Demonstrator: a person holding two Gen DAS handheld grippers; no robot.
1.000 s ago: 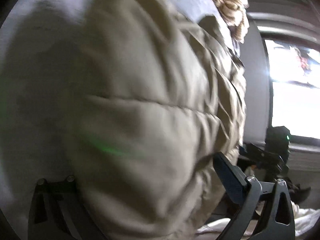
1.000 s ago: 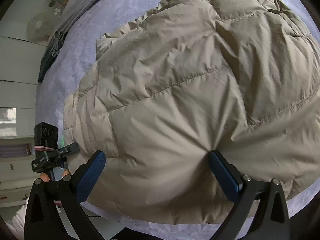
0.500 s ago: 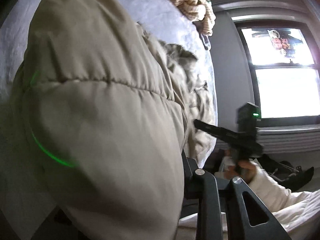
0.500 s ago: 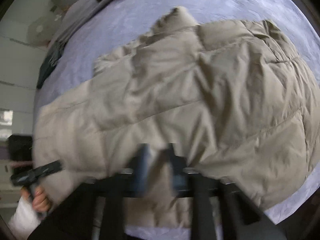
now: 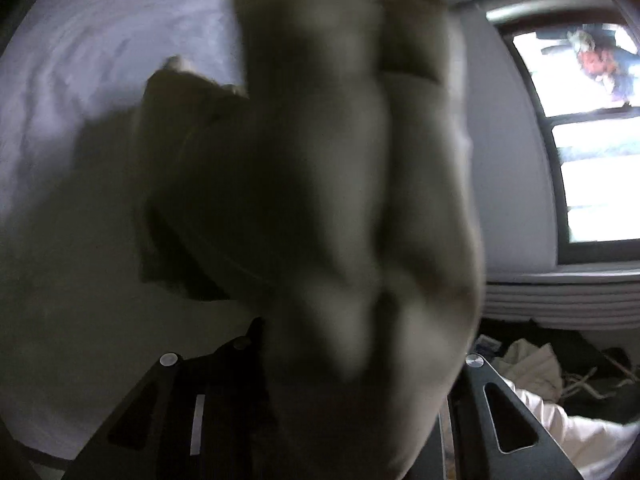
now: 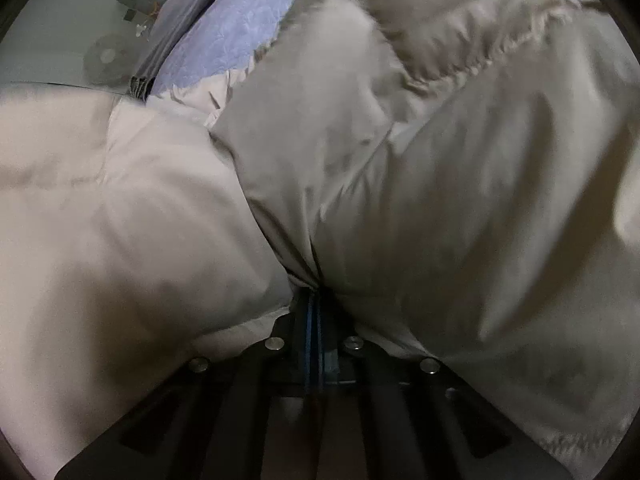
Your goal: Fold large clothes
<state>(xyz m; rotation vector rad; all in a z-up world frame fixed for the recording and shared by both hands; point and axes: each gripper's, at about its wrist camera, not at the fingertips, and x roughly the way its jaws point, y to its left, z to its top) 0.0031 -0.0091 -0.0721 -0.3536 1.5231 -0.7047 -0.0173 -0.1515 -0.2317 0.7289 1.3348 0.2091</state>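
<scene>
A beige quilted puffer jacket [image 6: 400, 168] fills the right wrist view, bunched and lifted off the lavender bed cover [image 6: 236, 28]. My right gripper [image 6: 314, 300] is shut on a pinched fold of the jacket, its blue pads pressed together. In the left wrist view the same jacket [image 5: 340, 200] hangs blurred right in front of the lens, above the bed cover [image 5: 80, 80]. My left gripper [image 5: 352, 360] has jacket fabric between its finger bases; its fingertips are hidden, so its state is unclear.
A bright window [image 5: 592, 140] with a sill is at the right in the left wrist view. Dark items and white cloth [image 5: 540, 364] lie on the floor below it. A round fan [image 6: 106, 58] stands by the far wall beyond the bed.
Both grippers were open around the jacket's edge. The right one has since shut on a fold. The jacket has been lifted off the bed and now hangs bunched before both cameras.
</scene>
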